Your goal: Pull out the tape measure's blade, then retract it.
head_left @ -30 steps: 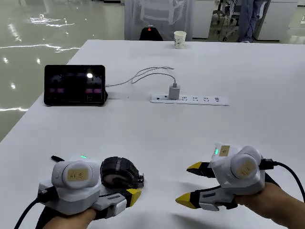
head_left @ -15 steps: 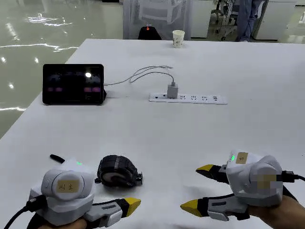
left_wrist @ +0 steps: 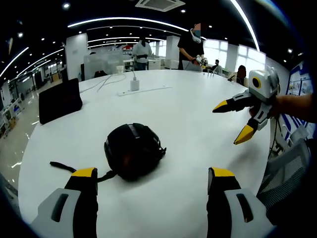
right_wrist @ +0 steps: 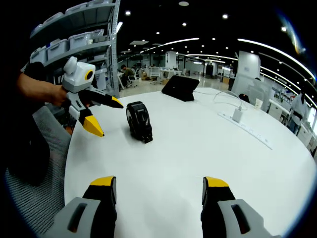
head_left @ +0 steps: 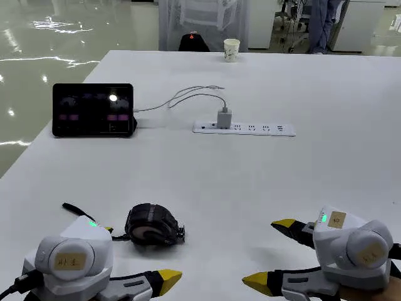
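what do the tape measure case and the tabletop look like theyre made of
The tape measure case looks like matte black plastic, perhaps rubber-coated: it is dull, without glints, and its rim seems grooved. The table looks like smooth white laminate or painted board: even colour, faint sheen, soft shadows; which one, I cannot tell.

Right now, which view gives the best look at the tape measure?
The left gripper view: the tape measure sits close and centred, ahead of that view's open jaws, its strap trailing left. The head view shows it smaller, from above, low on the table. The right gripper view shows it farther off, small.
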A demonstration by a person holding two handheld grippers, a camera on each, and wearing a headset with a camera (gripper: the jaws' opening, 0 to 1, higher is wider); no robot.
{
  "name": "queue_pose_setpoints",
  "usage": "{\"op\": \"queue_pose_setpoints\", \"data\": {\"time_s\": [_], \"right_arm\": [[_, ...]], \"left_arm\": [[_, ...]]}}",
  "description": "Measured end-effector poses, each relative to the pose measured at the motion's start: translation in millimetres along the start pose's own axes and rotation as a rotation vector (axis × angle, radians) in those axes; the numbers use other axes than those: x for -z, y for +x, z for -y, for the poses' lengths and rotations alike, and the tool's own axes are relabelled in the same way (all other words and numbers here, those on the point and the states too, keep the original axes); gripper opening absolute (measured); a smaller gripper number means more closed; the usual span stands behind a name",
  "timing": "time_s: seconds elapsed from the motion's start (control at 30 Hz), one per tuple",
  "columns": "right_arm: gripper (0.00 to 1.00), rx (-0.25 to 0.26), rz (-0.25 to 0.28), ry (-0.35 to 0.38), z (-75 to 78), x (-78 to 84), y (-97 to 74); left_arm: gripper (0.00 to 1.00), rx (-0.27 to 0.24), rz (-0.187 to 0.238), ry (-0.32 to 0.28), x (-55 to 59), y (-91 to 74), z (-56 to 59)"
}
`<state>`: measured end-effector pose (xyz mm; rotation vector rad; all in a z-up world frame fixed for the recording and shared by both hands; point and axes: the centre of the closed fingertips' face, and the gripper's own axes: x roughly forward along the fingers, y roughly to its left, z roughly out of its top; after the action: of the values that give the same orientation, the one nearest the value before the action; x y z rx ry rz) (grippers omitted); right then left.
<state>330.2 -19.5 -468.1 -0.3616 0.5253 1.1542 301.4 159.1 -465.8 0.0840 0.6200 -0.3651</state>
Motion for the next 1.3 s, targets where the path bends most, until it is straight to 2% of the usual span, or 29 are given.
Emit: {"op": "queue_pose_setpoints", "data": {"time_s": [0.33,0.63,0.83,1.0,1.3], "right_arm": [[0.78,0.023,0.021,0.039,-8.1,7.2,-10.8],[0.83,0.046,0.043,0.070,-11.7,12.0,-21.0],[0.86,0.060,0.076,0.090,-14.4,11.7,-26.4],[0.90,0.059,0.097,0.108,-16.6,10.9,-28.7],[0.98,0.065,0.117,0.118,-19.9,13.1,-33.2]], "left_arm": [[0.92,0.030,0.038,0.022,-1.9,-7.0,8.1],[0.93,0.047,0.050,0.042,1.5,-12.0,15.9],[0.95,0.060,0.076,0.038,1.2,-18.0,20.5],[0.98,0.074,0.095,0.048,1.5,-22.8,22.5],[0.99,0.086,0.101,0.060,5.0,-27.3,21.2]]}}
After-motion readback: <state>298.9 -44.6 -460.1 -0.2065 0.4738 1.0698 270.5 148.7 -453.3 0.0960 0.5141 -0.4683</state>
